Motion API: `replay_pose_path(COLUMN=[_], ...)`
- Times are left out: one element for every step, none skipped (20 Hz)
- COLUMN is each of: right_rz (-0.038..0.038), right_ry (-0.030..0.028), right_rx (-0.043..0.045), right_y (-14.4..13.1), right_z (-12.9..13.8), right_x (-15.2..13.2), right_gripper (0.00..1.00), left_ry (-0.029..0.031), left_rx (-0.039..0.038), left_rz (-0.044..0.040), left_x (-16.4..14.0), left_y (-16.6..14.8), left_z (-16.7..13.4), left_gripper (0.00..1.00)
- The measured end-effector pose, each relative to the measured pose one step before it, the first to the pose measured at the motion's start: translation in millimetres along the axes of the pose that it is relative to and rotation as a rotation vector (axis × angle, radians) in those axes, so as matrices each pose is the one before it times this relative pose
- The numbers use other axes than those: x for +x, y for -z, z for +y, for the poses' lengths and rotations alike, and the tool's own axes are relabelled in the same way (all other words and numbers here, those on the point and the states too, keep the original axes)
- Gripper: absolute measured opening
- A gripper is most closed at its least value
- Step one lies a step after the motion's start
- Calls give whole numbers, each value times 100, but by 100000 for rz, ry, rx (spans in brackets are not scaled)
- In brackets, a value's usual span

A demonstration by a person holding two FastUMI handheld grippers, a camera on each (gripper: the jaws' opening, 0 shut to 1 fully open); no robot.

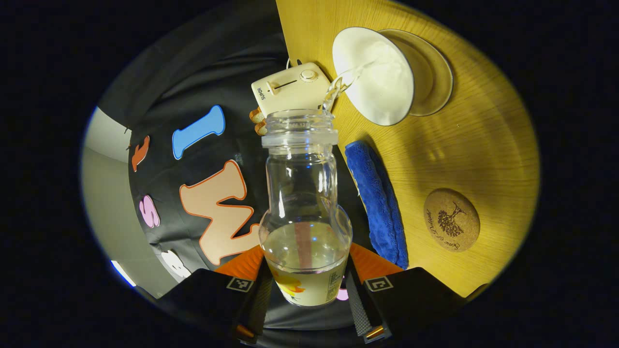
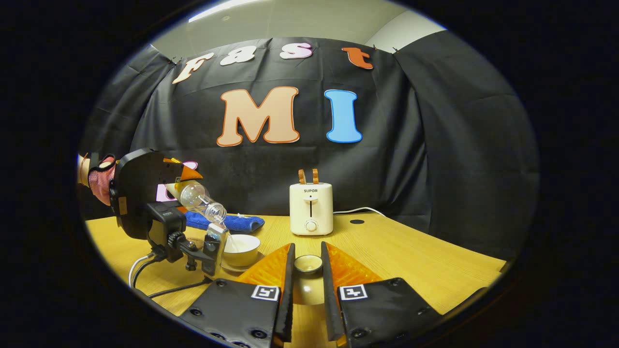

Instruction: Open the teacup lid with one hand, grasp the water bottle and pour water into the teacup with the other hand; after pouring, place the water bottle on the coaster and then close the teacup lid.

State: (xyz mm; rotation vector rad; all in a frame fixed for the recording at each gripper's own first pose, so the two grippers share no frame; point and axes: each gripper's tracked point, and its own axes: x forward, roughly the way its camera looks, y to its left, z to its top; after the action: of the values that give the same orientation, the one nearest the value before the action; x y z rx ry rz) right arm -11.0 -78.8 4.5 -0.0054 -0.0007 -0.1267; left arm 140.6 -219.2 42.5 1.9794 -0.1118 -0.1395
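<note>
Your left gripper [image 1: 305, 285] is clamped on the bottle [image 1: 304, 208], both fingers pressing its lower body. The bottle's long axis runs straight ahead from the fingers, tilted mouth-down toward the cup [image 1: 375, 75], with water streaming from the mouth into it. The cup sits on its saucer [image 1: 435, 72]; the towel [image 1: 379, 203] and coaster [image 1: 451, 219] lie nearer on the table [image 1: 483, 145]. Your right gripper [image 2: 308, 285] pinches the lid [image 2: 308, 264], raised off the table, well right of the cup. The toaster [image 2: 311, 208] stands behind.
</note>
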Motion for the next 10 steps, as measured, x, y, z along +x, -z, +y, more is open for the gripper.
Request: replay_pose_path(right_rz=[10, 5, -6, -23, -14, -8, -24, 45, -34, 63], right_ry=[-4, 8, 16, 3, 14, 88, 56, 36, 6, 4], right_rx=[-22, 6, 8, -15, 30, -53, 51, -23, 22, -7], right_y=[-54, 77, -44, 33, -13, 49, -64, -19, -35, 44], right_z=[6, -13, -19, 10, 26, -2, -27, -34, 1, 26], right_x=[-17, 33, 6, 36, -45, 27, -22, -11, -87, 68], right_gripper=[31, 31, 31, 31, 31, 31, 31, 31, 31, 31], left_ry=[-537, -141, -70, -496, -254, -146, 87, 395, 1059, 1035], left_rx=[1030, 664, 793, 805, 809, 534, 2, -652, -1178, -1853], left_rz=[-104, 91, 241, -19, 108, 8, 30, 22, 93, -102], left_x=[-41, 113, 193, -160, 10, -25, -5, 34, 85, 80], left_y=[-45, 2, 158, 103, -52, -9, 11, 117, 1, 69], left_z=[389, 500, 403, 337, 304, 263, 91, -140, -348, -393], left_gripper=[68, 68, 67, 67, 67, 68, 68, 68, 68, 67])
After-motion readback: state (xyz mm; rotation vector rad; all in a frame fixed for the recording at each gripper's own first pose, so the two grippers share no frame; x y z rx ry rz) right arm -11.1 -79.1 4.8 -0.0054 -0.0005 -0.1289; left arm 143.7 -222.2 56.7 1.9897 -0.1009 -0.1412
